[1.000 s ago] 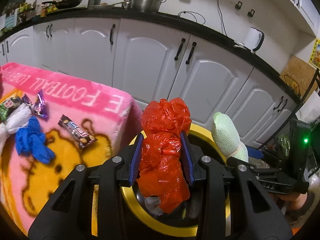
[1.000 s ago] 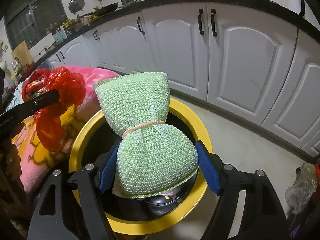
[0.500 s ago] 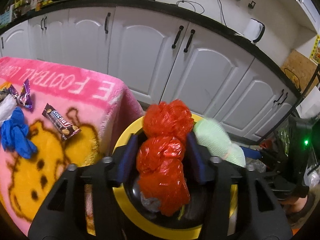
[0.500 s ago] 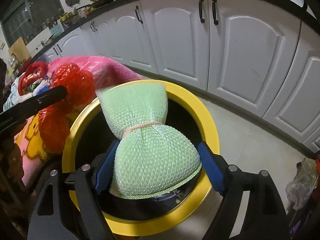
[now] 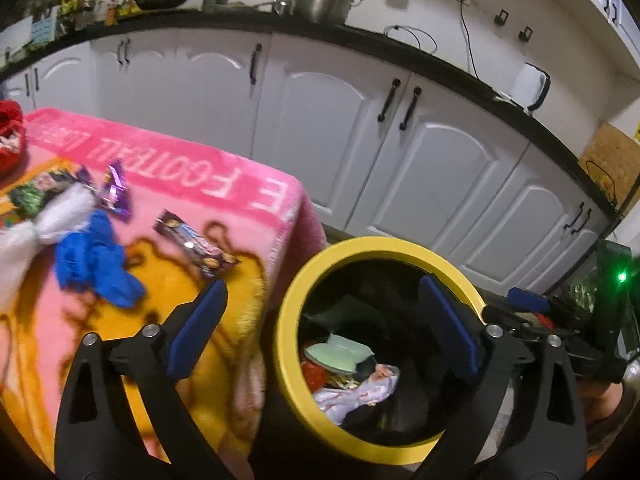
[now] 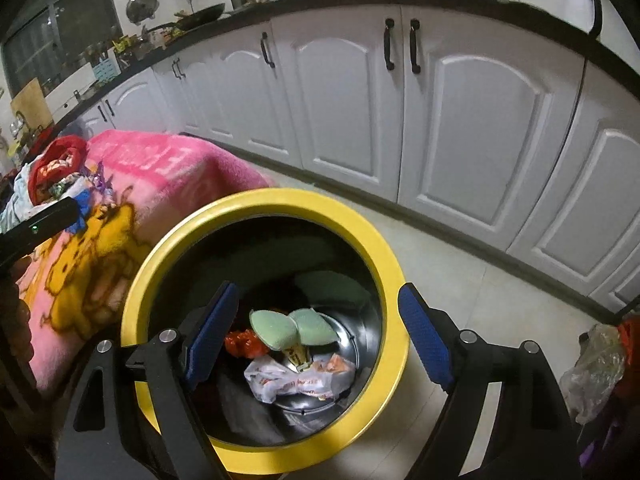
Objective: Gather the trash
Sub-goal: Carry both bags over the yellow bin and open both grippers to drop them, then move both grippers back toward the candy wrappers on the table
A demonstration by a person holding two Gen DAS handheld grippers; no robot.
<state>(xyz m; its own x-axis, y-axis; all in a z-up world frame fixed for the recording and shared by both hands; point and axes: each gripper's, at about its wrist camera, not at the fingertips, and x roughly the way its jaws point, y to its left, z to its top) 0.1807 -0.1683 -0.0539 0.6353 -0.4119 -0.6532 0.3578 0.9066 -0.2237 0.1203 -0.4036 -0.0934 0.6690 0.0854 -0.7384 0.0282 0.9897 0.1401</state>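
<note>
The left tool [image 5: 320, 320] hung wide open with nothing between its blue pads [image 5: 196, 328]. Its jaws had just been opening. The right tool [image 6: 316, 336] was open too, and it held nothing. Its jaws had also opened a bit more.

Both tools were over the yellow-rimmed trash bin [image 6: 394, 264]. Down inside the bin lay the green mesh bundle [image 6: 280, 330]. A bit of the red plastic bag [image 6: 240, 342] showed just beside it. A crumpled white wrapper [image 6: 296, 378] lay near them on the shiny bottom.

The bin stood right beside the bench, which was covered with a pink blanket [image 5: 168, 160]. On the blanket, close to the left tool, lay a chocolate bar wrapper [image 5: 196, 244]. A blue glove [image 5: 96, 260] lay a little further left. Next to it was a white fluffy thing [image 5: 52, 220] and a purple candy wrapper [image 5: 116, 192]. At the far end sat a red bag [image 6: 60, 160].

Behind it all stood white cupboards [image 6: 480, 120] with black handles. A metal pot [image 5: 324, 0] sat on the dark worktop above them.
</note>
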